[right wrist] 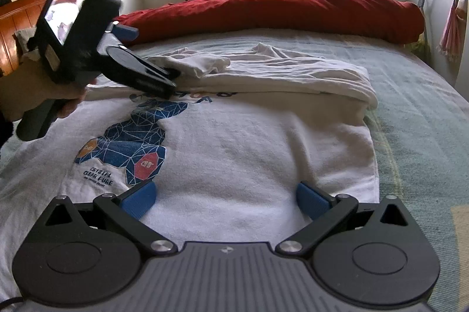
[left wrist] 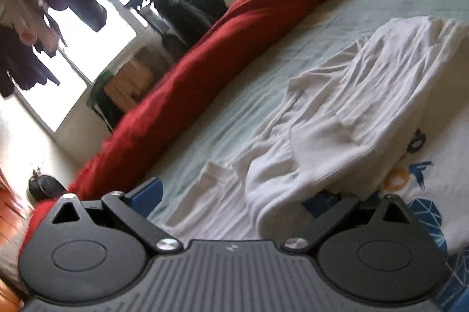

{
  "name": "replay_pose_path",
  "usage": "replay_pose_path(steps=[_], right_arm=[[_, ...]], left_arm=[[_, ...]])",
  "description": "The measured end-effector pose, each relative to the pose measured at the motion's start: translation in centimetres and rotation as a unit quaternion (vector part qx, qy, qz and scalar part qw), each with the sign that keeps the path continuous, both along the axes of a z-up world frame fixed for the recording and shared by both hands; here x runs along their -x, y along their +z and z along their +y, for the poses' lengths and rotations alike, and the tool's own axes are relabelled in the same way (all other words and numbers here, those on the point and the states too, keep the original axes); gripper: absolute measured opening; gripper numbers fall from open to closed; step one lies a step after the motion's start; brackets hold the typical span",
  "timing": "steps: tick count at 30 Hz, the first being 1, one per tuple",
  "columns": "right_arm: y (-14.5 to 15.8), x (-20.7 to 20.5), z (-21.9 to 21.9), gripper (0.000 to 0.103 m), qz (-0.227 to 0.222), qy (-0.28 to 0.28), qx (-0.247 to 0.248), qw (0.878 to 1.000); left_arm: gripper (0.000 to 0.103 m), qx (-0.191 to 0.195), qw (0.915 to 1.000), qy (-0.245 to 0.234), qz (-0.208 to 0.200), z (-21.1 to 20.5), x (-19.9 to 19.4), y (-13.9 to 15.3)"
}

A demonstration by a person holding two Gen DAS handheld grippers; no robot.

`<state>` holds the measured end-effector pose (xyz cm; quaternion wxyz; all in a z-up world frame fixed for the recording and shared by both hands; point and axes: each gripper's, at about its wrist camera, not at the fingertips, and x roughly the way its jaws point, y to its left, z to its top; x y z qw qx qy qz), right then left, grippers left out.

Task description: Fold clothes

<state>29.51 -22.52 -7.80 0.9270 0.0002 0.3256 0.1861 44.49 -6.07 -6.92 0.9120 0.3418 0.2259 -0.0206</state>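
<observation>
Your right gripper hovers open over the shirt's near half, flat on the bed. Beyond, your left gripper sits wide open at the folded-over far half, so further folds appear left.

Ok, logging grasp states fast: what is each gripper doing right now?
Left gripper: open, fingers either side of the folded part of the shirt.
Right gripper: open, empty, over the shirt.

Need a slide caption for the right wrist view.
Right gripper open over white printed T-shirt; left gripper at its folded sleeve.
</observation>
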Motion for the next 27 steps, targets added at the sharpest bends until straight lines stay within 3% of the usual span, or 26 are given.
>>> replay_pose_path(steps=[3,5,7,9,11,12,19,20,21,24,27], right_arm=[[0.0,0.0,0.0,0.103,0.000,0.000,0.001,1.000],[0.0,0.1,0.0,0.103,0.000,0.000,0.001,1.000],[0.0,0.1,0.1,0.103,-0.001,0.000,0.002,1.000],[0.0,0.1,0.1,0.103,-0.001,-0.001,0.003,1.000],[0.0,0.1,0.1,0.103,-0.001,-0.001,0.003,1.000],[0.0,0.1,0.1,0.103,-0.001,-0.001,0.003,1.000],[-0.1,0.1,0.1,0.103,-0.002,-0.001,0.004,1.000],[0.0,0.1,0.1,0.103,-0.002,-0.001,0.004,1.000],[0.0,0.1,0.2,0.103,-0.002,-0.001,0.004,1.000],[0.0,0.1,0.2,0.103,-0.002,-0.001,0.004,1.000],[-0.1,0.1,0.1,0.103,-0.002,0.000,0.004,1.000]], left_arm=[[0.098,0.084,0.9958,0.029,0.024,1.9,-0.6,1.1],[0.098,0.170,0.9826,0.057,0.047,4.5,-0.9,2.1],[0.098,0.266,0.9577,0.088,0.067,7.6,-0.8,2.6],[0.098,0.352,0.9237,0.127,0.082,10.8,-0.6,2.6],[0.098,0.405,0.8969,0.152,0.093,13.4,-0.2,2.2],[0.098,0.421,0.8878,0.160,0.096,14.3,0.0,2.0],[0.099,0.446,0.8696,0.184,0.104,17.1,1.7,1.8],[0.099,0.446,0.8692,0.184,0.110,17.3,1.8,1.7],[0.099,0.432,0.8759,0.180,0.118,17.2,1.7,1.7],[0.099,0.352,0.9112,0.160,0.141,15.6,1.5,1.6],[0.099,0.306,0.9322,0.132,0.141,14.5,2.0,1.7]])
